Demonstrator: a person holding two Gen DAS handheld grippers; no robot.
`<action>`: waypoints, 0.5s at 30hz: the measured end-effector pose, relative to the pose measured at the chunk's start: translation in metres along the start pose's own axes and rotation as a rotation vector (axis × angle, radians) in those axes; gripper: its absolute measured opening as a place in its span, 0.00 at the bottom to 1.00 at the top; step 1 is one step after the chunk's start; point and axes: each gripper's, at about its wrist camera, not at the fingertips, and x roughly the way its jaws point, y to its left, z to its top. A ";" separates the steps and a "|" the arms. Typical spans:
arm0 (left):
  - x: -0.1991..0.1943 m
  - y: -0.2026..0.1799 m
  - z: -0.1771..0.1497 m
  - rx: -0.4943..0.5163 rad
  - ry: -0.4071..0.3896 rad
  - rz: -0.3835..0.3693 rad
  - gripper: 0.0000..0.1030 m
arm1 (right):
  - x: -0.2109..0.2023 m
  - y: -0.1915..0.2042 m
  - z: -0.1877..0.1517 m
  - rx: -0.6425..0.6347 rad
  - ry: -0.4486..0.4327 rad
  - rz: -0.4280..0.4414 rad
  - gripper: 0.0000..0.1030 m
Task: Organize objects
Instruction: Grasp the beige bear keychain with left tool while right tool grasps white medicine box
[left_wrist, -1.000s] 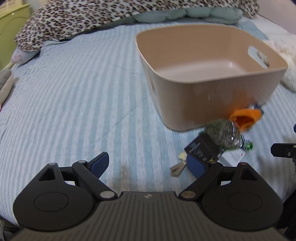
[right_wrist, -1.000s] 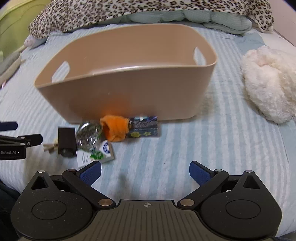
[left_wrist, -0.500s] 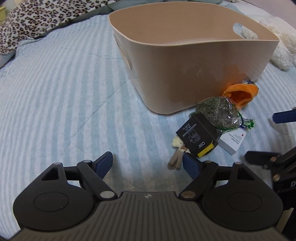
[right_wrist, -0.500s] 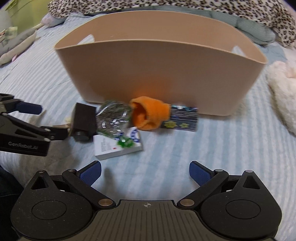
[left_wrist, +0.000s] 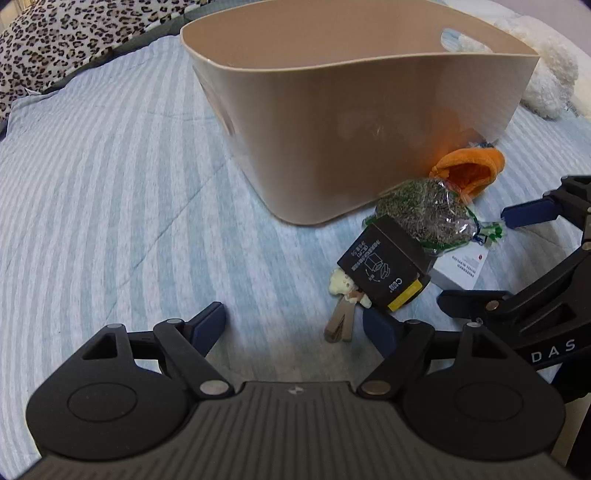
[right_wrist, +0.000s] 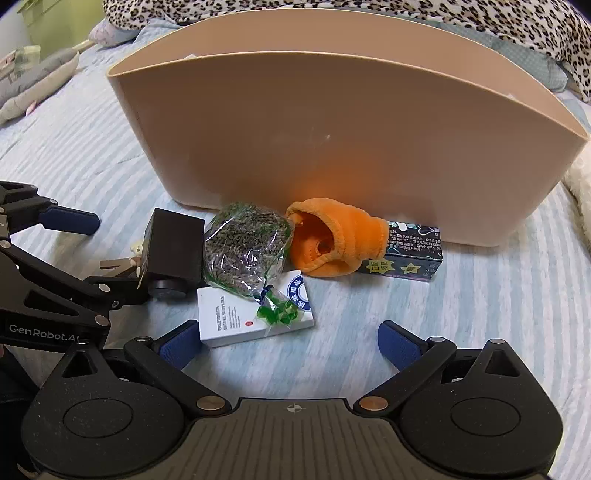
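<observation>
Smooth beige plastic tub (right_wrist: 332, 155), crinkly herb bag (right_wrist: 243, 251), fuzzy orange pouch (right_wrist: 340, 240), both claws (left_wrist: 291, 325) (right_wrist: 288, 341) gaping, empty.

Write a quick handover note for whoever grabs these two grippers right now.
Left gripper: open, empty, jaws just closing a little, beside the black box and the bear keychain.
Right gripper: open, empty, over the white box.
Herb bag, orange pouch and dark starred box lie on the bed in front of the tan bin.
Done: nothing seen packed yet.
Left: all six items.
</observation>
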 end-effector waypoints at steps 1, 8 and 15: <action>0.001 0.002 0.001 -0.001 -0.006 -0.004 0.79 | -0.001 -0.001 0.000 0.010 -0.005 0.002 0.98; -0.003 -0.005 0.003 0.040 -0.038 -0.051 0.41 | -0.008 -0.002 -0.002 0.021 -0.032 0.005 0.75; -0.005 -0.002 0.001 -0.034 -0.009 -0.111 0.15 | -0.019 -0.006 -0.006 0.039 -0.037 0.033 0.54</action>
